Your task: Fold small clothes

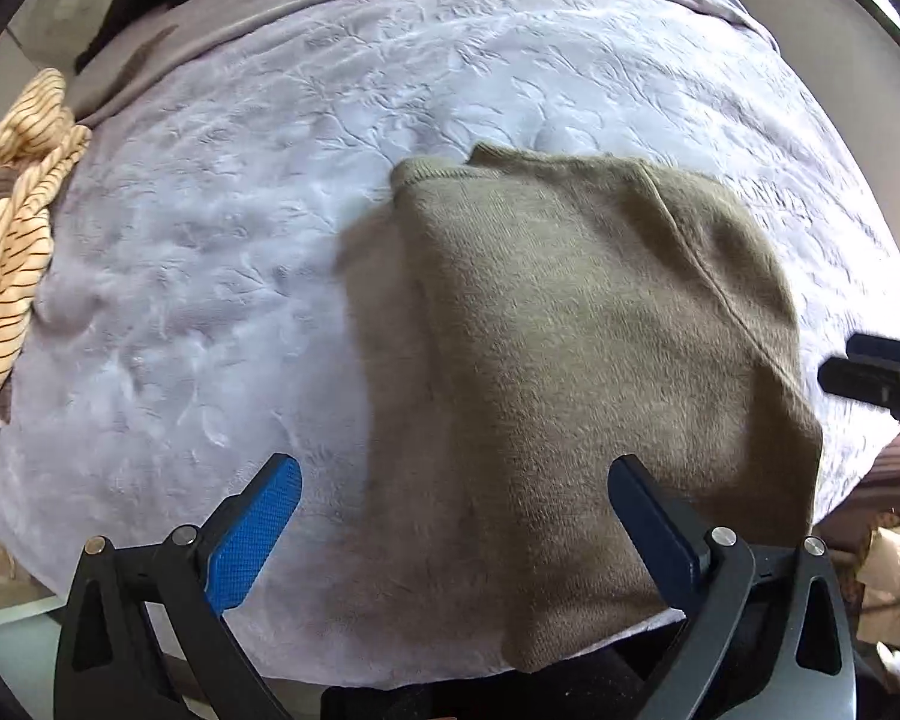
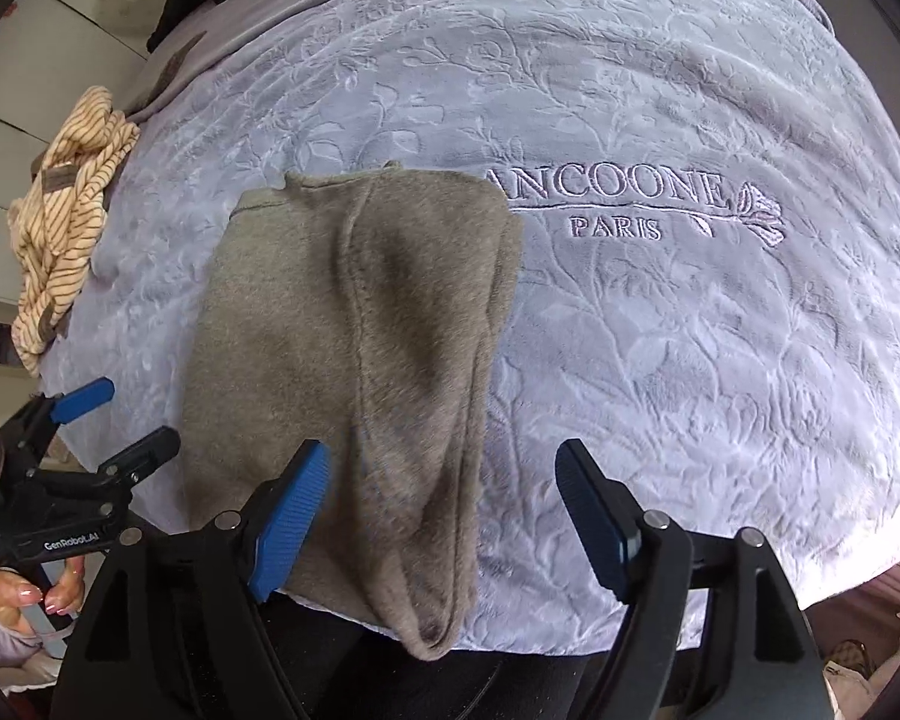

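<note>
A folded olive-green knit garment (image 1: 600,360) lies flat on a pale lilac embossed plush blanket (image 1: 240,240), its near end overhanging the edge, while the left gripper (image 1: 456,474) and right gripper (image 2: 444,462) hover above it, jaws spread and empty, a striped cream garment (image 2: 66,228) bunched at the far-left edge.

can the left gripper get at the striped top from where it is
Probably yes. The left gripper is open and empty above the near edge of the olive garment, and only bare blanket lies between it and the striped top bunched at the bed's left edge.
</note>
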Action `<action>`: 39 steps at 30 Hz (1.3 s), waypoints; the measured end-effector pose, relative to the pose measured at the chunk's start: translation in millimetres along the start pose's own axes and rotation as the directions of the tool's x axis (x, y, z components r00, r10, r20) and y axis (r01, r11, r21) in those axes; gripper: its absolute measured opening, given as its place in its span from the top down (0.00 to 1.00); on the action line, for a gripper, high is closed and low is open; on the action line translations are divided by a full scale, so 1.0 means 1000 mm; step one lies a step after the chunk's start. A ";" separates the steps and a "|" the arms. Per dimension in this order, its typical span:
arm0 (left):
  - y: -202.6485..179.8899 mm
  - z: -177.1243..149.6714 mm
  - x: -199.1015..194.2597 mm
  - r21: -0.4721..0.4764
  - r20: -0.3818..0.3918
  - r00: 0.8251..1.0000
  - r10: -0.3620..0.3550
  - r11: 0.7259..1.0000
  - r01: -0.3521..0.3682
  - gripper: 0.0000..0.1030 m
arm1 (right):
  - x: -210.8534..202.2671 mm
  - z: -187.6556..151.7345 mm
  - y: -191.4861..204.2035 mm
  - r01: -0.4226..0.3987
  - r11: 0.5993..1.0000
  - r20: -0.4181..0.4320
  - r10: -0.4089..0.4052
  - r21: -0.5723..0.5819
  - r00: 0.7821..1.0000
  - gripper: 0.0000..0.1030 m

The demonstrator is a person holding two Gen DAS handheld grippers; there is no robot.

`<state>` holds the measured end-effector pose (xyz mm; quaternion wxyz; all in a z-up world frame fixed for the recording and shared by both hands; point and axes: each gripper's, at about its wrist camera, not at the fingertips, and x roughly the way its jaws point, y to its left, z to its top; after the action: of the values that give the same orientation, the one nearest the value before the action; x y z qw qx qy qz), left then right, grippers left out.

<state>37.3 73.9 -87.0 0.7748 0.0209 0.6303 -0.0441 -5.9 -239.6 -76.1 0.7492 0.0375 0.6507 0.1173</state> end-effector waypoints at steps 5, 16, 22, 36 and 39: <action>0.005 0.004 -0.004 -0.036 0.012 1.000 0.003 0.999 -0.003 0.00 | -0.009 -0.009 0.018 0.054 0.998 0.053 -0.055 0.014 0.997 0.00; 0.009 0.006 -0.013 -0.083 0.018 1.000 -0.010 0.997 0.011 0.00 | -0.015 -0.010 0.027 0.100 0.993 0.051 -0.103 0.069 0.993 0.00; 0.002 0.009 -0.015 -0.056 -0.014 0.999 0.050 0.997 -0.051 0.00 | -0.015 -0.010 0.029 0.139 0.987 0.019 -0.141 0.085 0.990 0.00; 0.003 0.009 -0.020 -0.108 -0.029 0.999 0.026 0.994 -0.029 0.00 | -0.013 -0.011 0.034 0.143 0.985 -0.011 -0.142 0.095 0.990 0.00; 0.003 0.009 -0.020 -0.109 -0.033 0.999 0.027 0.994 -0.031 0.00 | -0.013 -0.011 0.035 0.143 0.985 -0.014 -0.143 0.094 0.990 0.00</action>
<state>42.0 77.3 -65.5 0.7654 -0.0115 0.6434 0.0020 -22.4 -209.8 -58.3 0.7507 0.0258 0.6593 0.0325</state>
